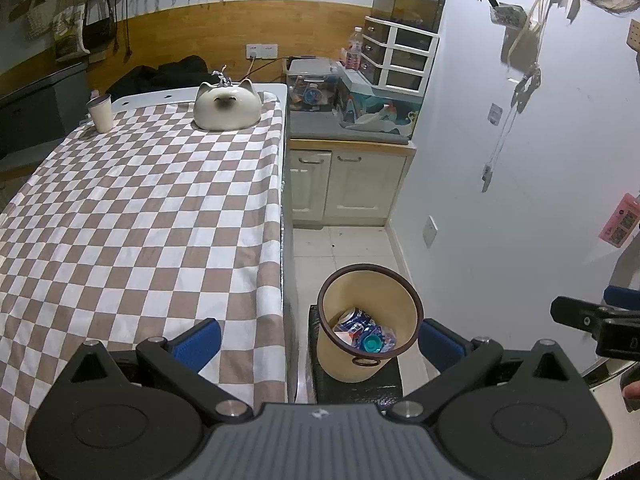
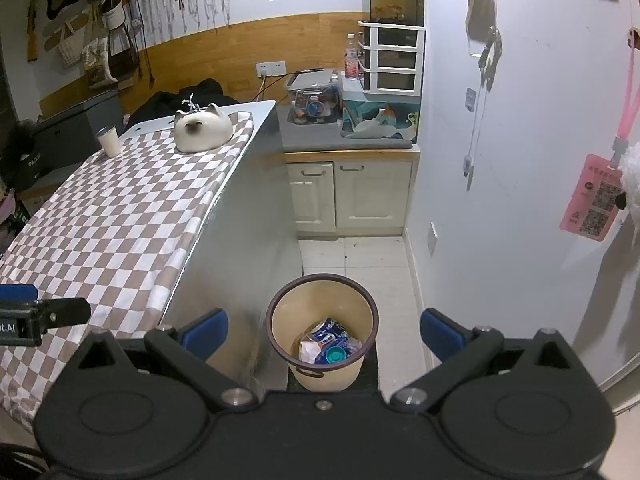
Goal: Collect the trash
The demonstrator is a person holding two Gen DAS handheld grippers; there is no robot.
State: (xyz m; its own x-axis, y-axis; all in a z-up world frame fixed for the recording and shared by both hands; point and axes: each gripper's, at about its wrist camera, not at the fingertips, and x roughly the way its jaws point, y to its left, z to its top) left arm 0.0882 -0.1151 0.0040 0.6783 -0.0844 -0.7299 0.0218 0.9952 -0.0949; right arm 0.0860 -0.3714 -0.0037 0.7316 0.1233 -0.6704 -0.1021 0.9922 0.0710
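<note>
A lived-in home room: checkered tablecloth [image 1: 140,208], fish tank [image 2: 394,2], hanging bags [image 2: 116,48].

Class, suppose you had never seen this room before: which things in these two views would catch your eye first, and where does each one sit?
First, the checkered tablecloth covering the table on the left, with a cat-shaped ceramic dish and a paper cup at its far end. Next, the beige trash bin on the floor beside the table, holding a crushed can and wrappers. Both the left gripper and right gripper frame it, open and empty.
</note>
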